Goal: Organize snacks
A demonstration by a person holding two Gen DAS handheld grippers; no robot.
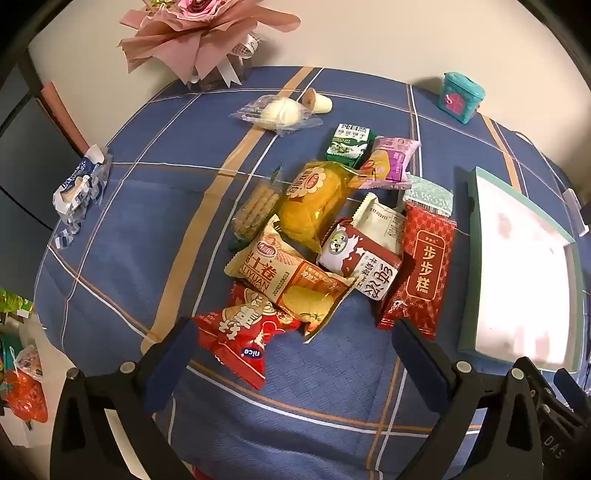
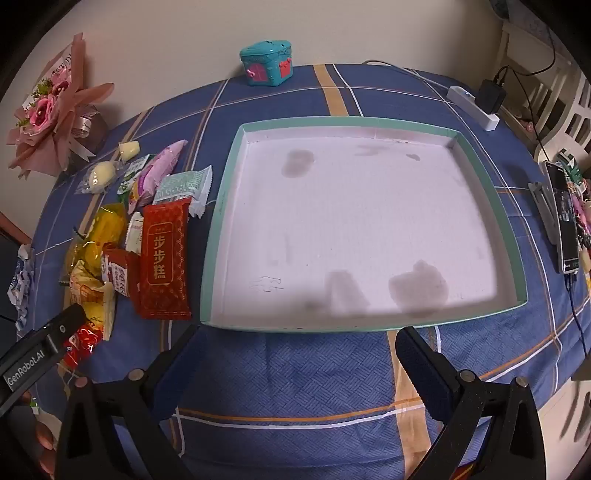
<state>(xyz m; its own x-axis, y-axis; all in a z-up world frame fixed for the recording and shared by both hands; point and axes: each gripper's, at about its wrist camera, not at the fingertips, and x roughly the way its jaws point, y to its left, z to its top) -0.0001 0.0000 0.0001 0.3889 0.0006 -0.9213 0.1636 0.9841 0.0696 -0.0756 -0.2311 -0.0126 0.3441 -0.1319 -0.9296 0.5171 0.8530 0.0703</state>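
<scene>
A pile of snack packets lies on the blue plaid tablecloth. In the left wrist view I see a small red packet, a beige roll-cake packet, a yellow cake packet, a long red packet and a green biscuit packet. My left gripper is open just in front of the pile, its left finger beside the small red packet. A teal-rimmed white tray lies right of the pile, with nothing in it. My right gripper is open at the tray's near edge. The long red packet lies beside the tray.
A pink bouquet and a teal toy box stand at the table's far edge. A crumpled blue-white wrapper lies at the left edge. A phone, a power strip and cables lie right of the tray.
</scene>
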